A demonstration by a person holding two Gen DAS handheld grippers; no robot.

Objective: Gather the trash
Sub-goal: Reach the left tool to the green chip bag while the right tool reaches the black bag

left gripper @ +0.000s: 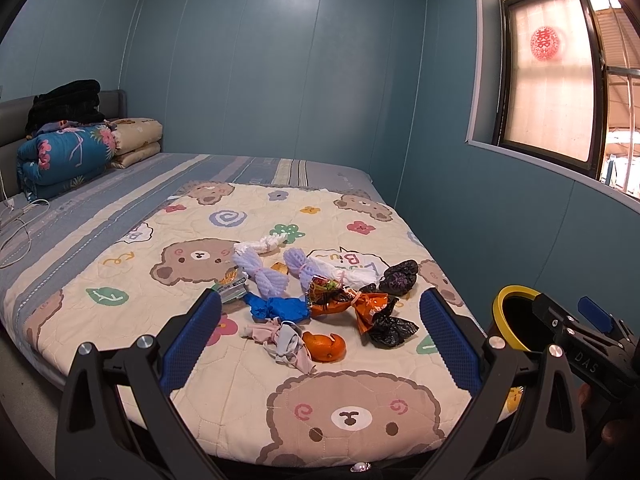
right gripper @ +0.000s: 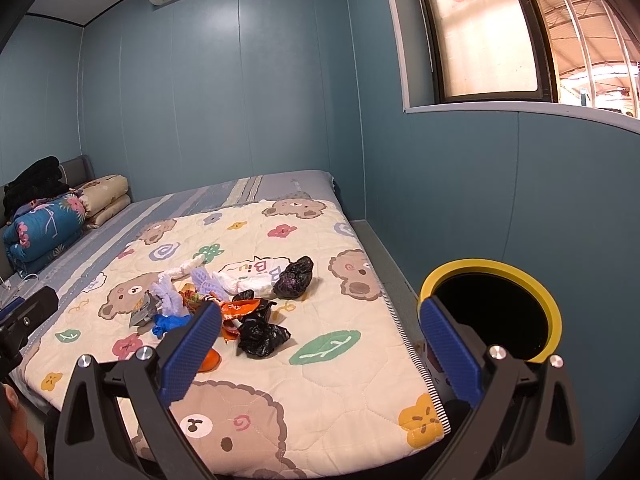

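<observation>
Nothing is picked up yet; this looks like the approach. The left gripper (left gripper: pixel 320 320) hangs with its fingers spread and empty, framing the trash pile (left gripper: pixel 320 296) in the middle of the frame on the bear quilt (left gripper: pixel 224 376). The right gripper (right gripper: pixel 320 336) is likewise released, beside the yellow-rimmed bin (right gripper: pixel 492 268) at lower right. Next, I judge, comes a descent onto the nearest scrap, the orange peel (left gripper: pixel 325 347).

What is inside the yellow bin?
Nothing can be made out inside the yellow bin: below its rim the inside is dark in both views. The trash pile lies on the bear quilt.
</observation>
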